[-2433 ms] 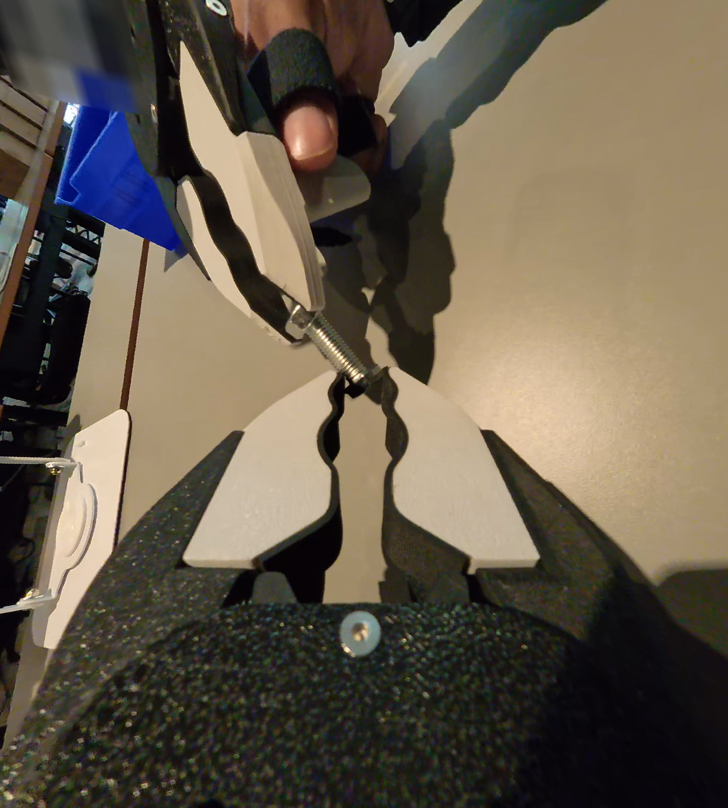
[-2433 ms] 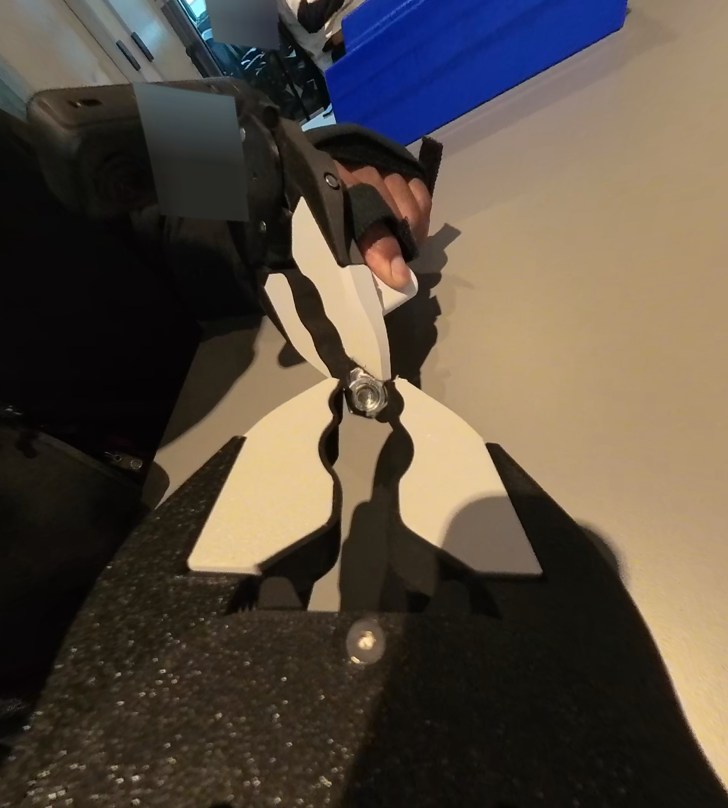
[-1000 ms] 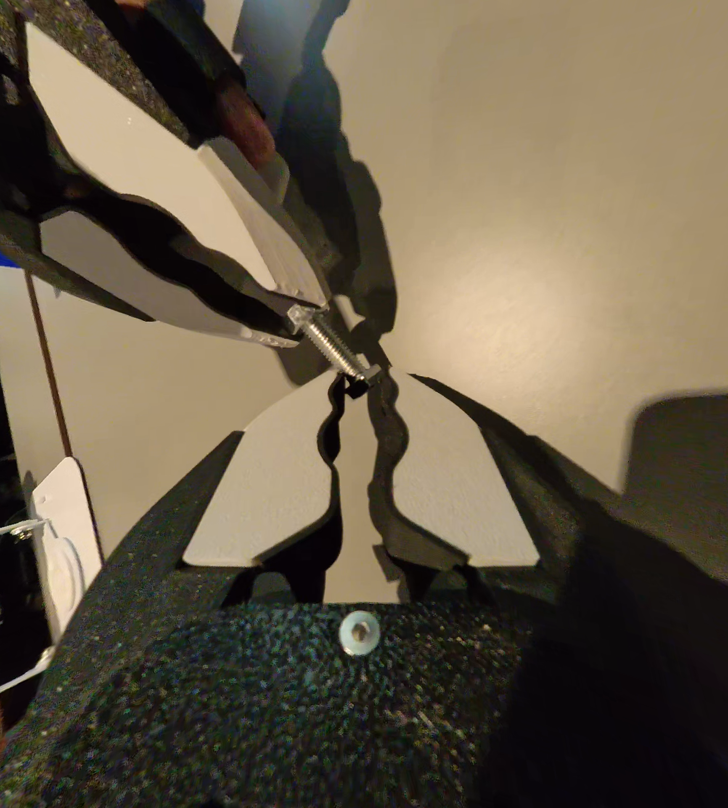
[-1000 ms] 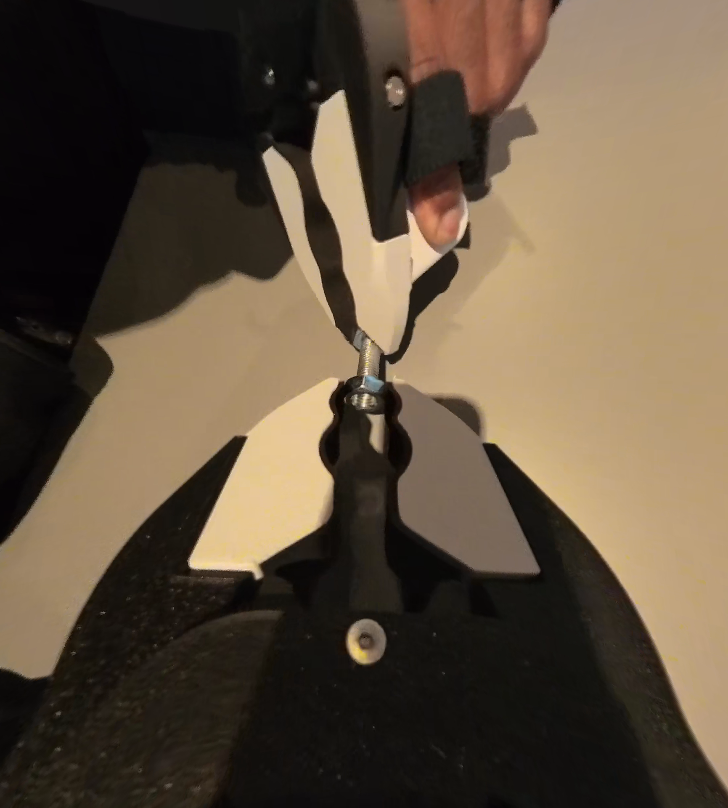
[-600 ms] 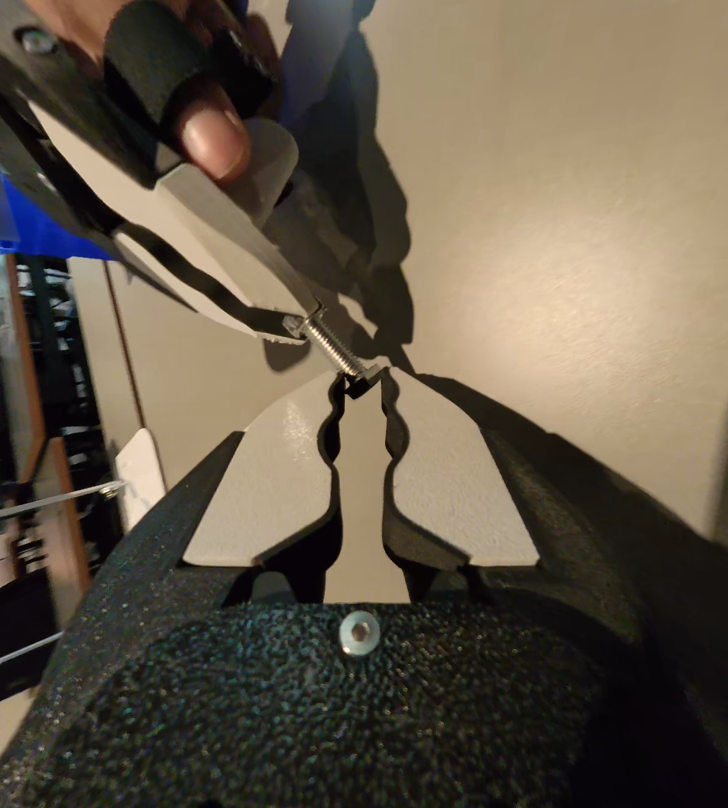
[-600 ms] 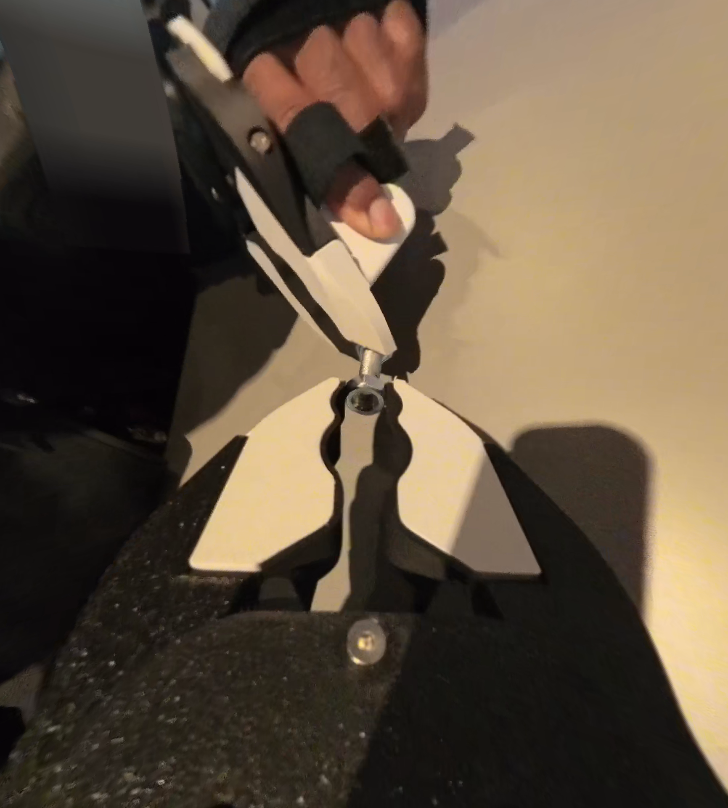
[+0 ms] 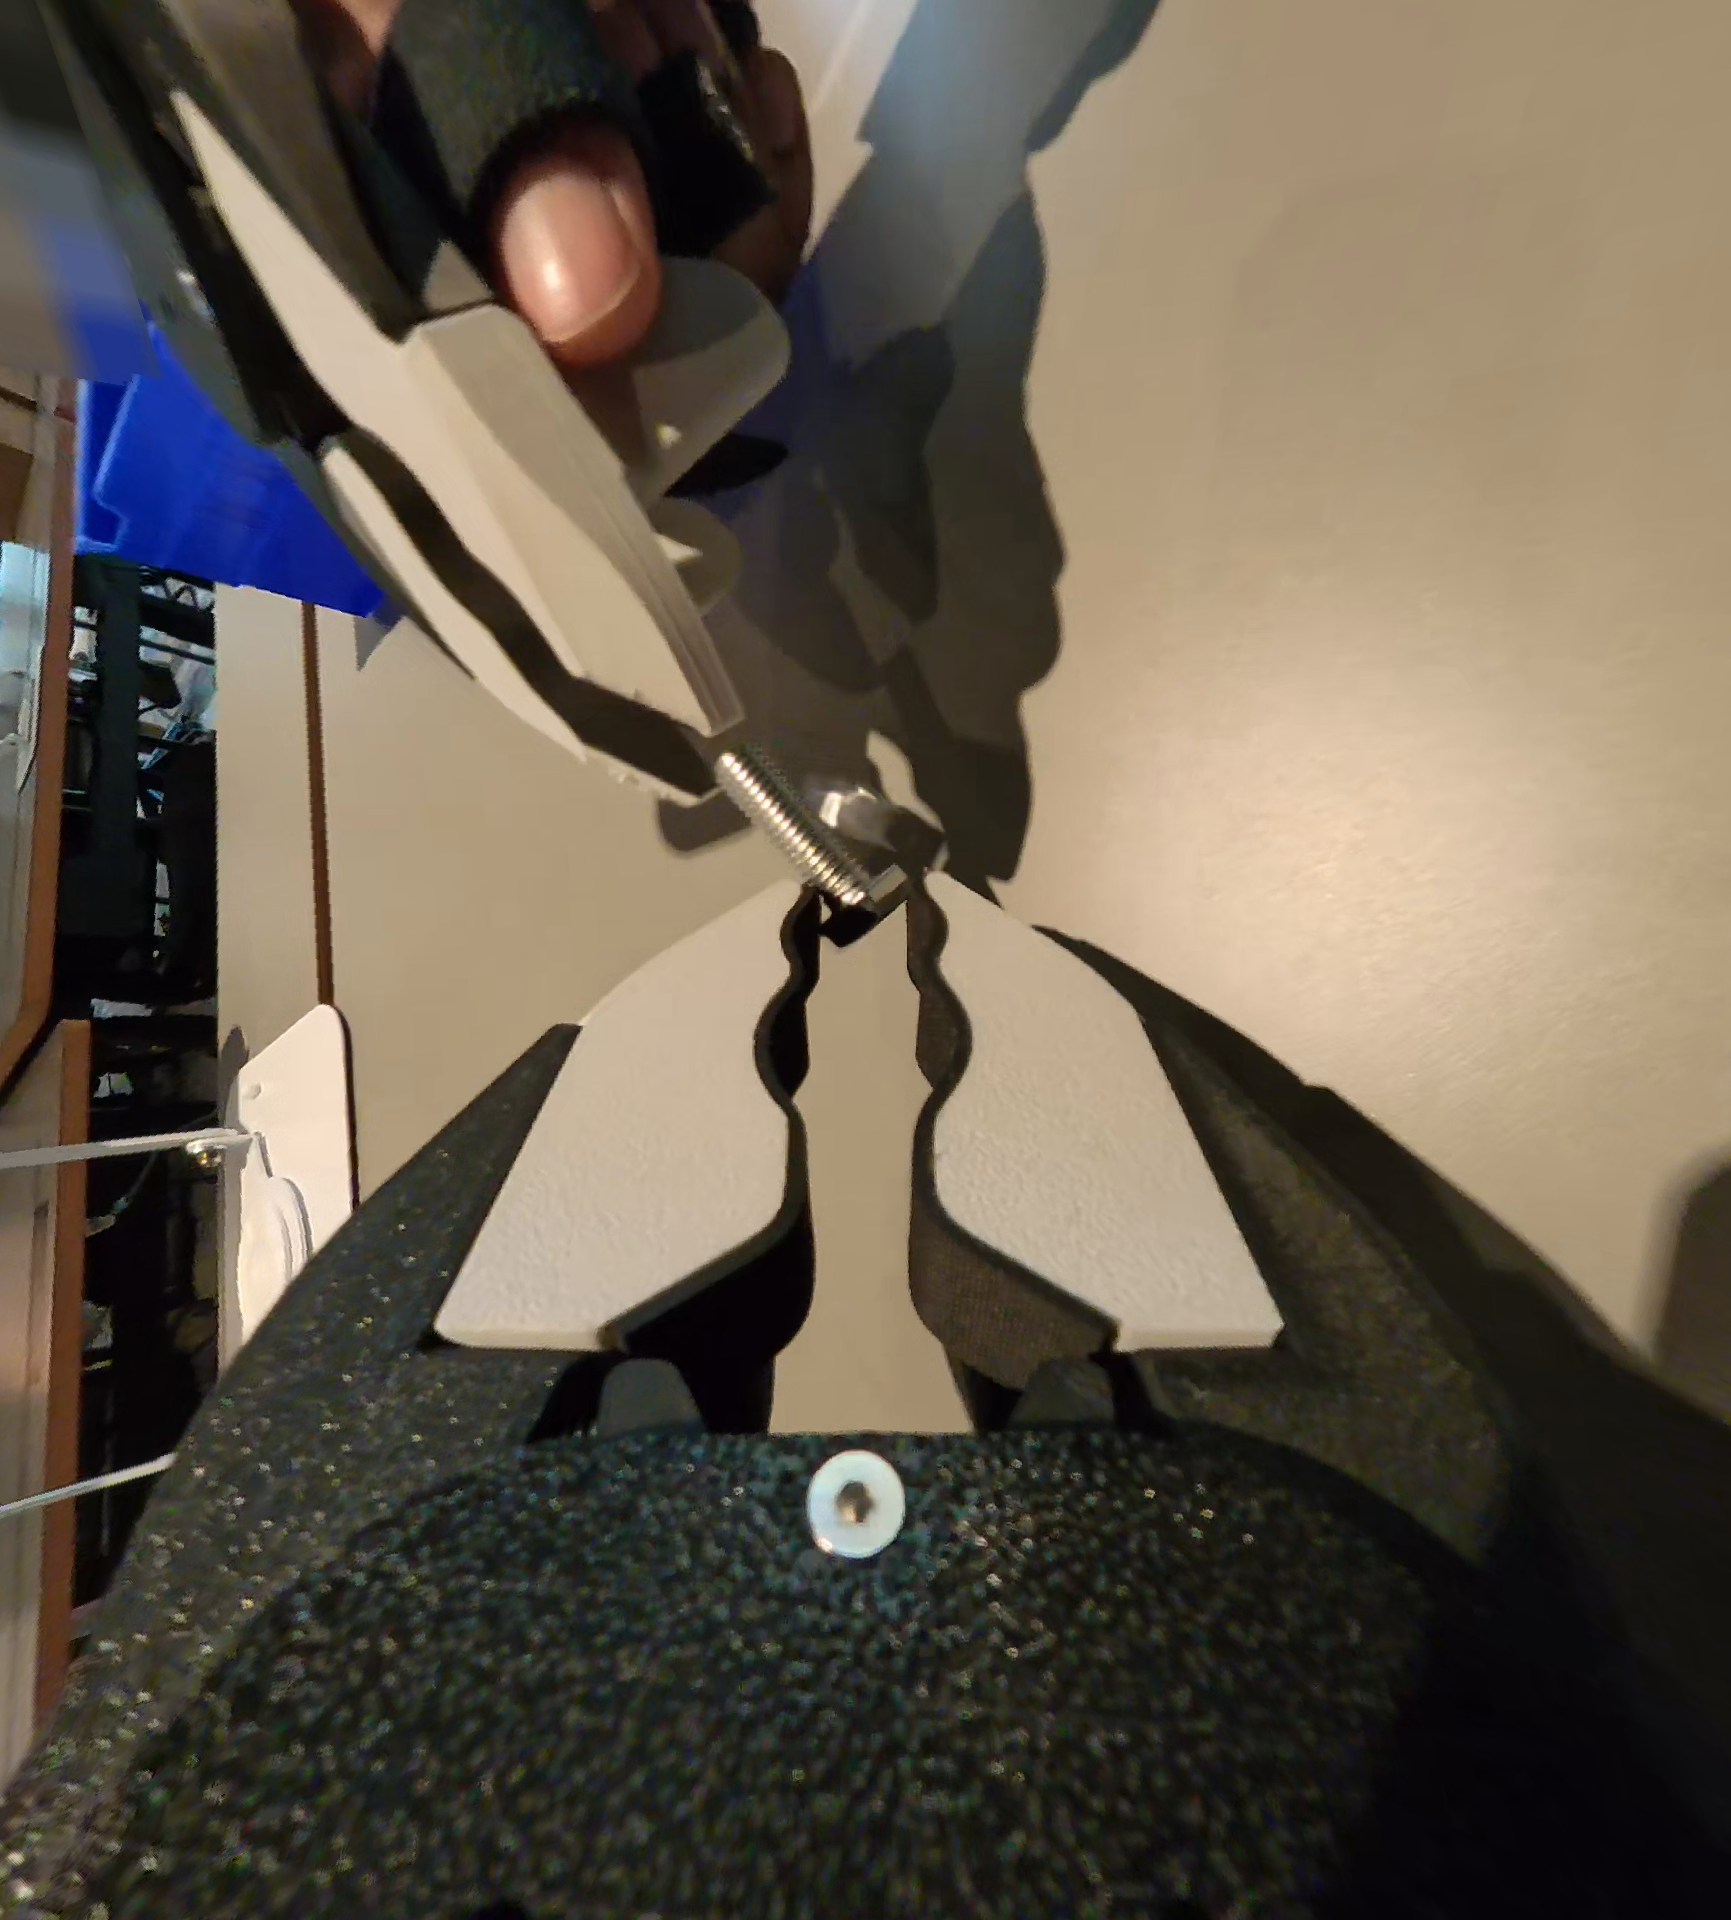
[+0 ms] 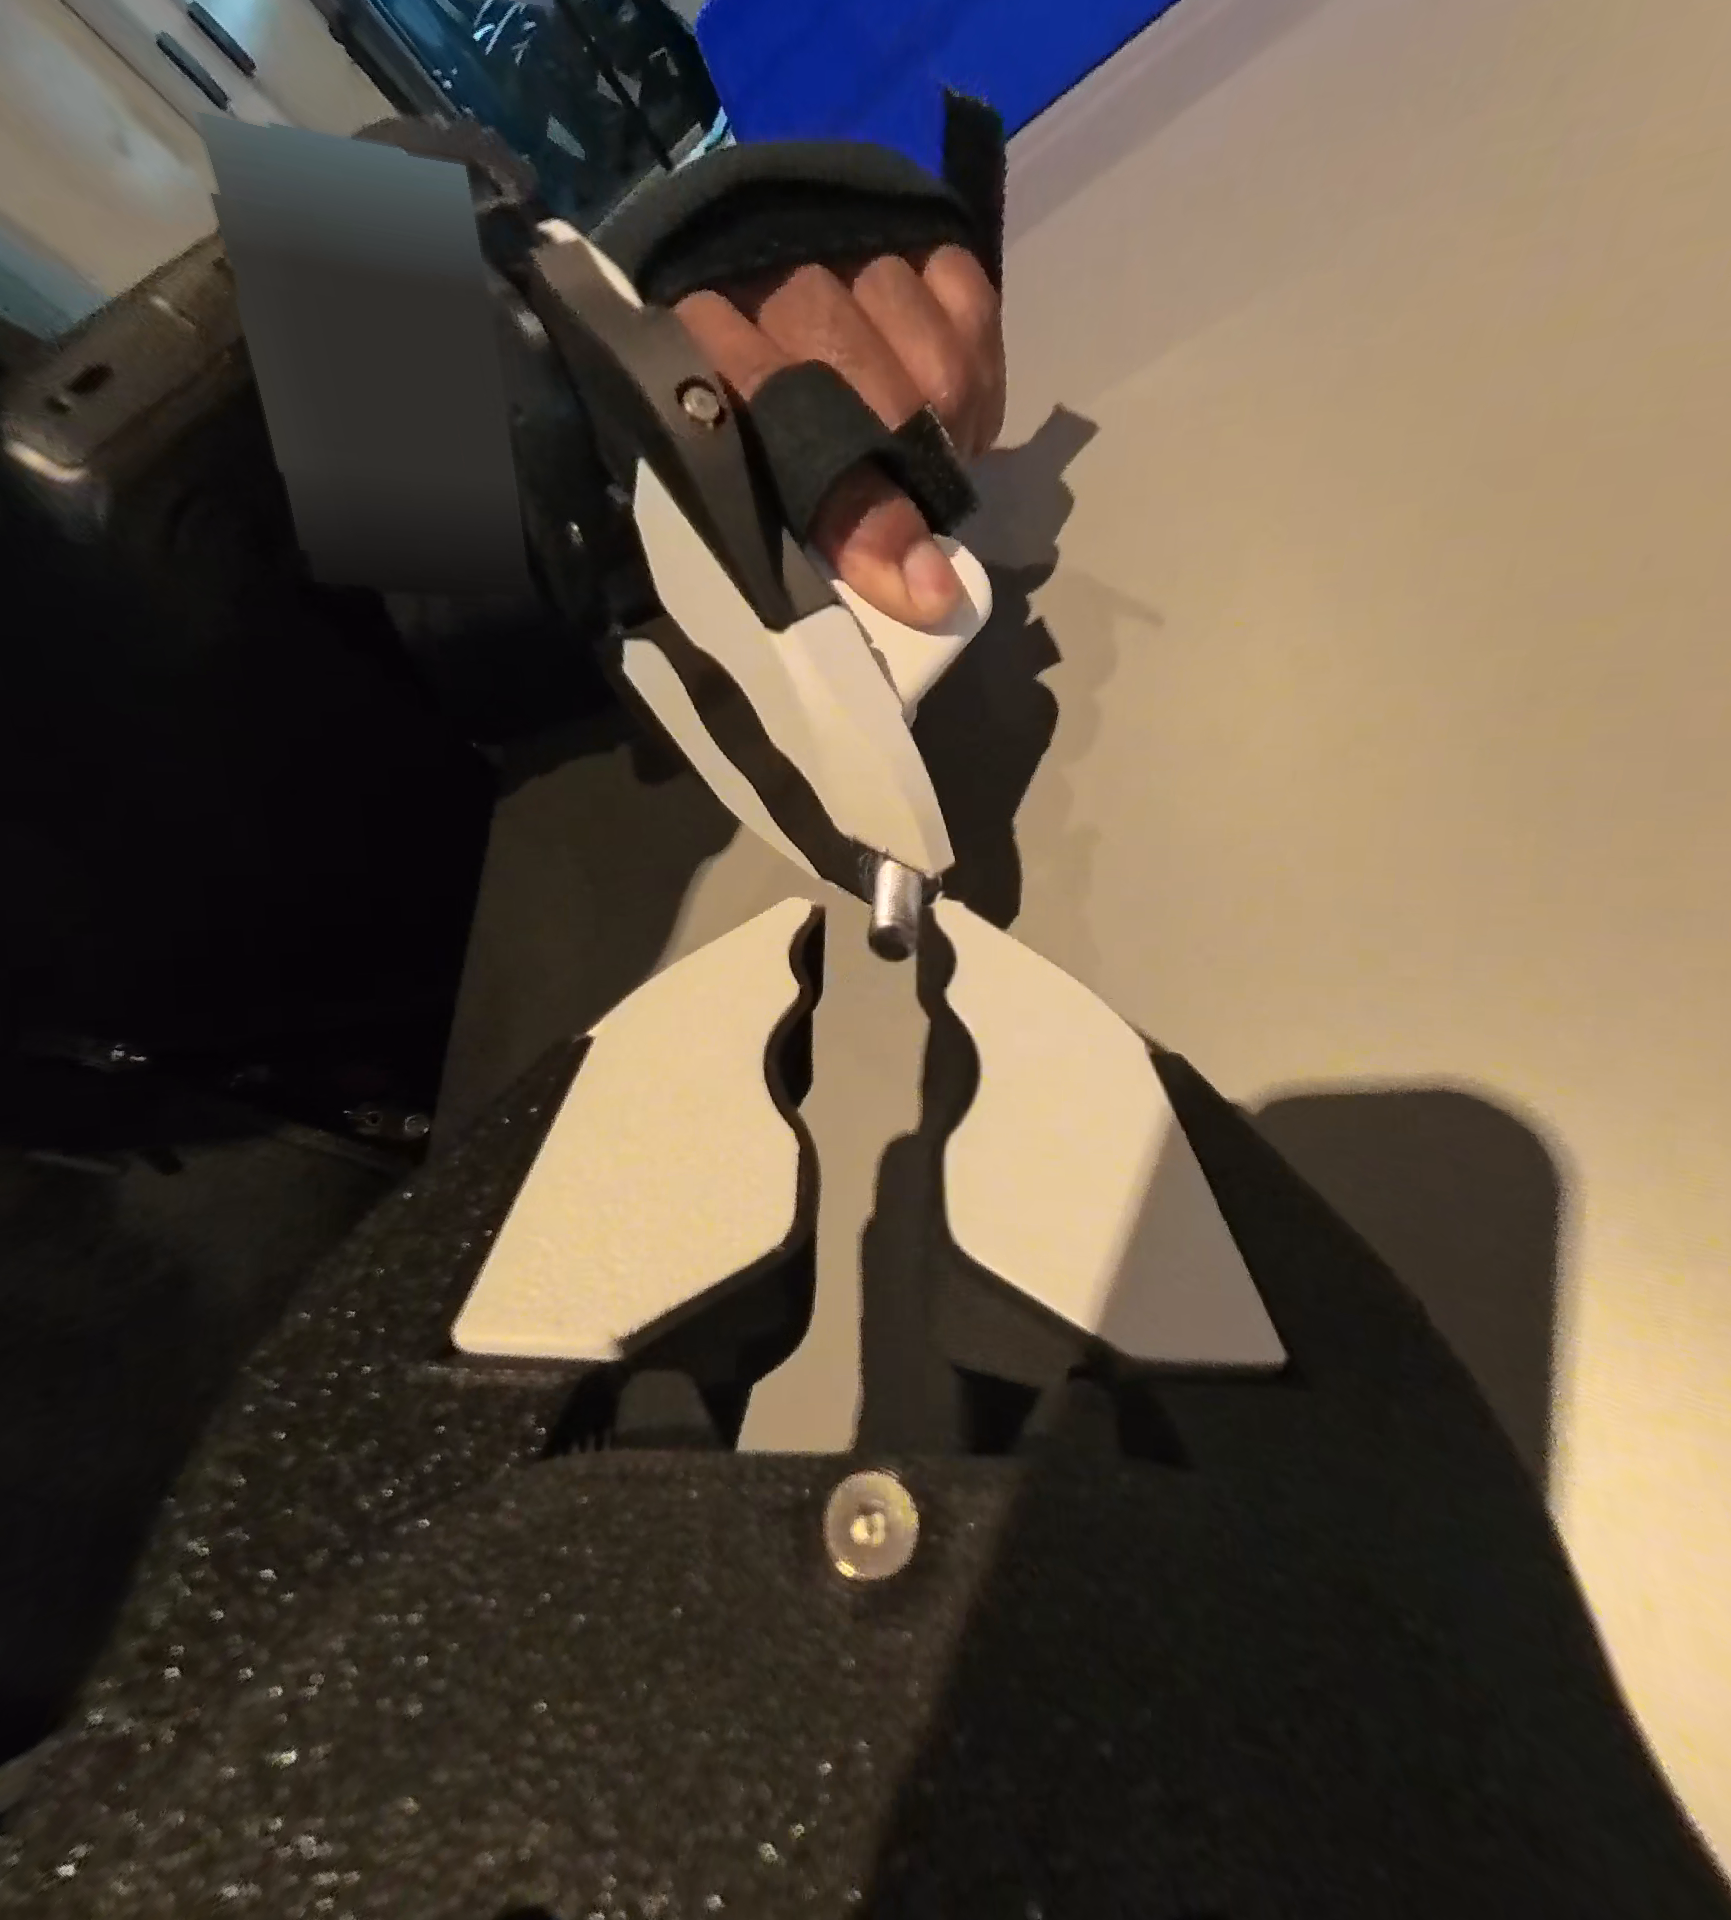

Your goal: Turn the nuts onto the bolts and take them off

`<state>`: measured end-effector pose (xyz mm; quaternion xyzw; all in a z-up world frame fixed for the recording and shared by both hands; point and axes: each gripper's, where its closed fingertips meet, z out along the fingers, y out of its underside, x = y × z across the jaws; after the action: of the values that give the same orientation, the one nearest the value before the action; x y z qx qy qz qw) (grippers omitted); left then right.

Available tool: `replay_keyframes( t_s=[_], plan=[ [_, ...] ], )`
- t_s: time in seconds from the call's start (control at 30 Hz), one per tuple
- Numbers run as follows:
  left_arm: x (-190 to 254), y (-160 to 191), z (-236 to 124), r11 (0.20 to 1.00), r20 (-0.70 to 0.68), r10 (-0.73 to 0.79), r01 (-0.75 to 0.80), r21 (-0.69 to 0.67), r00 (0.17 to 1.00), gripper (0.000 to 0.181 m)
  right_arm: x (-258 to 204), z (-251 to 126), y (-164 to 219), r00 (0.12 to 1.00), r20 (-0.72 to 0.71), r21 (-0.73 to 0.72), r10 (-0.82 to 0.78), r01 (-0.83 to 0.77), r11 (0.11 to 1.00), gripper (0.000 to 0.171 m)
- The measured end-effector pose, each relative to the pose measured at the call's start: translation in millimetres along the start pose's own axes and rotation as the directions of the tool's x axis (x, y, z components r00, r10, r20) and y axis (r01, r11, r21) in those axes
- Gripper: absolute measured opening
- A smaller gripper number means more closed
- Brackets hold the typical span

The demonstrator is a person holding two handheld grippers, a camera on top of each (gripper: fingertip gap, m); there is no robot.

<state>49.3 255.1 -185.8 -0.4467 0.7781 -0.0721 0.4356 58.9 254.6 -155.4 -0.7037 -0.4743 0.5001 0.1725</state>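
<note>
Here, left gripper [image 7: 856, 912] fingers [image 7: 1048, 1091] pinch the bolt [image 7: 788, 823].

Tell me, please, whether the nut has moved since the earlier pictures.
Yes. It is gone from the tips of the right gripper, where the end of the bolt is now bare; the nut seems loose beside the thread, nearer the left gripper.

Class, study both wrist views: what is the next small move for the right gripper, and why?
Probably draw the right gripper back off the bolt and steer it toward the loose nut. Its jaws stand apart with nothing between them, the thread end is bare, and a shiny hex piece, likely the nut, shows beside the shank. The left gripper holds the bolt head.
</note>
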Motion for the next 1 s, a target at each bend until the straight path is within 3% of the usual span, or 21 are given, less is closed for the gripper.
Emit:
replay_keyframes(
  t_s=[0.03,0.2,0.43,0.63,0.83,1.0],
  plan=[
    [-0.3,-0.3,-0.3,1.000,-0.001,-0.007,0.007,0.005,1.000,0.016,0.0,-0.1,-0.2,1.000,0.000,0.001,-0.002,0.002,1.000,0.016],
    [6.4,6.5,3.7,1.000,-0.041,-0.011,0.010,-0.020,0.999,0.016,6.5,-3.7,0.0,1.000,-0.027,0.003,-0.010,0.010,1.000,0.013],
    [-2.5,24.6,-4.6,0.988,-0.054,-0.149,0.150,0.020,0.987,0.016,47.4,-42.1,11.9,0.927,-0.336,-0.111,-0.168,0.138,0.984,0.017],
    [-1.3,22.9,-3.4,0.980,-0.076,-0.185,0.190,0.053,0.980,0.016,37.6,-51.4,63.8,0.923,-0.310,-0.409,-0.229,0.088,0.908,0.030],
    [-1.1,17.8,-4.6,0.979,-0.079,-0.183,0.189,0.075,0.980,0.016,-23.9,-64.9,82.2,0.933,-0.186,-0.331,-0.309,0.237,0.913,0.041],
    [-0.2,19.1,-0.9,0.975,-0.088,-0.201,0.208,0.080,0.976,0.016,-29.1,-46.2,101.3,0.889,-0.253,-0.288,-0.382,0.308,0.907,0.045]
  ],
)
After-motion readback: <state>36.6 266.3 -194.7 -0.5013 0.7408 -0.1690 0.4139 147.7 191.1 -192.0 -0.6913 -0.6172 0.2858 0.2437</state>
